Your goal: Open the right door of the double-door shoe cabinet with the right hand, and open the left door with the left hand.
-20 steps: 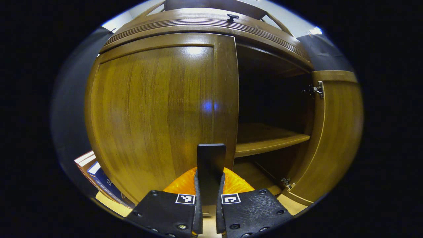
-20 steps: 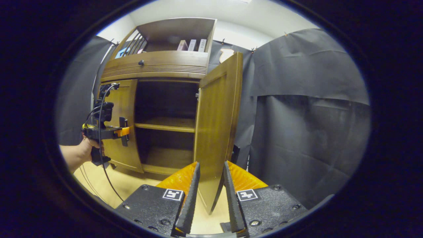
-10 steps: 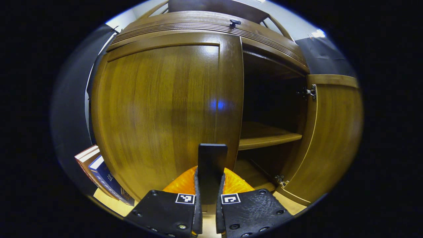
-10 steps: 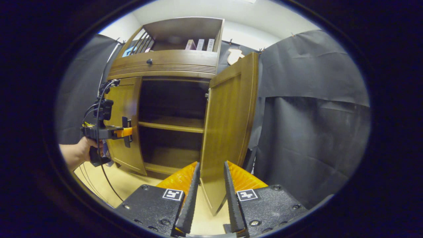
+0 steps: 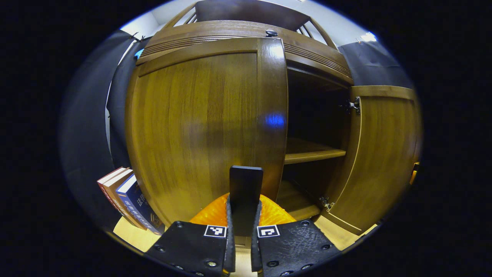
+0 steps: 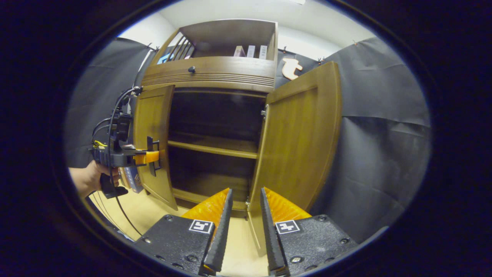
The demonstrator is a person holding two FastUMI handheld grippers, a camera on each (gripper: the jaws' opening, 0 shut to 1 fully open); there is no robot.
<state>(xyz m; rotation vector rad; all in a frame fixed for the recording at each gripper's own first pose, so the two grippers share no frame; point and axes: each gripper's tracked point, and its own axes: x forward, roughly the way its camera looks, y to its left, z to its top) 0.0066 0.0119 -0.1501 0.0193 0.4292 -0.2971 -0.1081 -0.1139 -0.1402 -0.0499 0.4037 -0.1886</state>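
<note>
The wooden shoe cabinet (image 6: 209, 75) has both doors ajar. My left gripper (image 5: 245, 200) is shut on the black handle (image 5: 246, 179) of the left door (image 5: 200, 123), which stands partly swung out. In the right gripper view, that left gripper (image 6: 153, 159) shows at the left door's (image 6: 152, 130) free edge, held by a hand (image 6: 86, 181). The right door (image 6: 300, 142) stands wide, its inner face towards me. My right gripper (image 6: 245, 190) is open, and the door's lower corner lies just beyond its fingers. The inner shelf (image 6: 211, 146) looks bare.
Several books (image 5: 130, 200) lean on the floor left of the cabinet. A drawer front with a small knob (image 6: 191, 69) runs above the doors, under an open top shelf holding books (image 6: 250, 50). A cable hangs from the left gripper. Pale floor (image 6: 153, 215) lies in front.
The left door has swung further out with my left gripper on its handle. The right door has swung wider, and its edge has left the gap between my right fingers.
</note>
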